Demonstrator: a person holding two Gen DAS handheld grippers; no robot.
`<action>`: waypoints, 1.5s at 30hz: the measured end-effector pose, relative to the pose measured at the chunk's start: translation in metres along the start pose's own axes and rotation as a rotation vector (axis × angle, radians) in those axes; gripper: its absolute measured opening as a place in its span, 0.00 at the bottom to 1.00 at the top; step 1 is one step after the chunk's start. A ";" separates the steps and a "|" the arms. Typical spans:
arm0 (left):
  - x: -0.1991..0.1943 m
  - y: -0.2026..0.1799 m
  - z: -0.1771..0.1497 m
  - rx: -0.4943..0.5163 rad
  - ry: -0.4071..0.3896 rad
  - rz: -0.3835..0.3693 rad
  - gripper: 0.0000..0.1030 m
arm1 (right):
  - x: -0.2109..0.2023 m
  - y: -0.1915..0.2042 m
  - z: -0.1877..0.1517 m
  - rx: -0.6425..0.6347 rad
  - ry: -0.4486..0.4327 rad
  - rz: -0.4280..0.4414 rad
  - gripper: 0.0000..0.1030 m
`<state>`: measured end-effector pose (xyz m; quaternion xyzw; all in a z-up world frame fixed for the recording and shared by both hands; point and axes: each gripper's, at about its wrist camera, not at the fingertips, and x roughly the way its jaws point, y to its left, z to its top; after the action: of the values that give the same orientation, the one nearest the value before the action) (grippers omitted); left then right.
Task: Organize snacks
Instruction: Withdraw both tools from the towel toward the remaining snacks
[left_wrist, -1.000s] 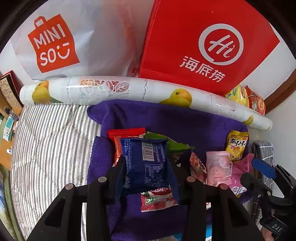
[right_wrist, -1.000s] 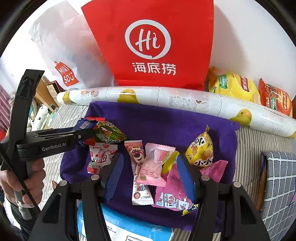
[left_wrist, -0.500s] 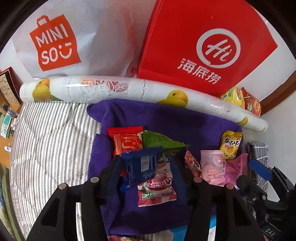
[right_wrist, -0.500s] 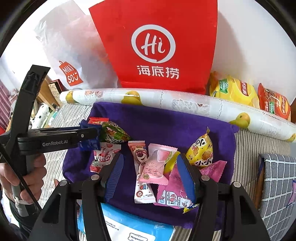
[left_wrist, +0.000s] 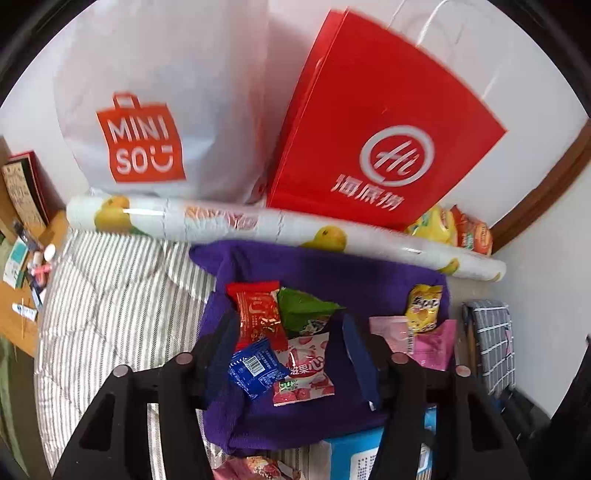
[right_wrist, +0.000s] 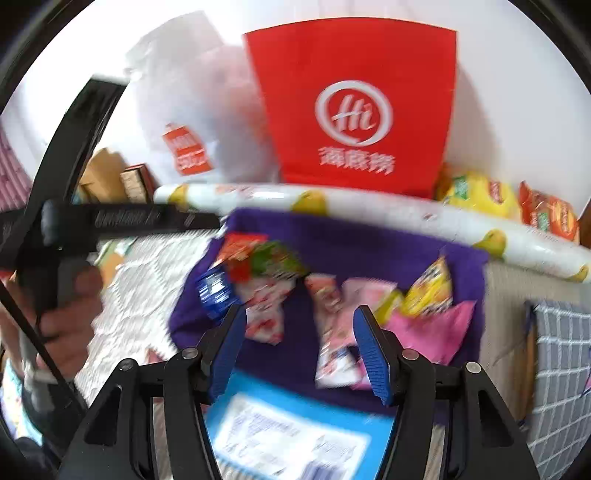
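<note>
Several snack packets lie on a purple towel (left_wrist: 332, 266). A blue packet (left_wrist: 256, 367) rests flat on it beside a red packet (left_wrist: 258, 314), a green one (left_wrist: 303, 310) and a strawberry packet (left_wrist: 306, 373). My left gripper (left_wrist: 288, 332) hovers above them with its jaws opening; the blue packet lies below, and neither pad presses on it. Over the towel's front my right gripper (right_wrist: 299, 325) stands open with nothing between its fingers. Farther right lie a yellow packet (right_wrist: 430, 291) and pink packets (right_wrist: 428, 328). The right wrist view is blurred.
A red paper bag (left_wrist: 384, 147) and a white shopping bag (left_wrist: 147, 129) stand at the back behind a fruit-printed roll (left_wrist: 258, 225). Chip bags (right_wrist: 480, 192) sit at the back right. A blue-and-white pack (right_wrist: 295, 424) lies at the towel's front. Striped bedding (left_wrist: 110, 295) spreads left.
My left gripper has opened, and the blue packet has dropped from it onto the towel beside the strawberry packet. The gripper has then risen. My right gripper has shifted sideways, still open.
</note>
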<state>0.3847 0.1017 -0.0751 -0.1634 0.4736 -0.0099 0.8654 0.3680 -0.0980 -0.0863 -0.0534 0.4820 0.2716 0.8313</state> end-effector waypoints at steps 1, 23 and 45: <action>-0.006 -0.001 0.000 0.010 -0.009 -0.004 0.56 | -0.005 0.010 -0.005 -0.007 -0.003 0.010 0.58; -0.072 0.131 -0.105 -0.054 -0.061 0.089 0.67 | 0.045 0.150 -0.079 -0.231 0.095 -0.061 0.75; -0.084 0.179 -0.128 -0.102 -0.094 0.052 0.67 | 0.106 0.155 -0.081 -0.158 0.204 -0.212 0.79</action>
<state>0.2084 0.2511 -0.1222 -0.1952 0.4365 0.0442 0.8772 0.2685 0.0475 -0.1904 -0.1964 0.5330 0.2126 0.7951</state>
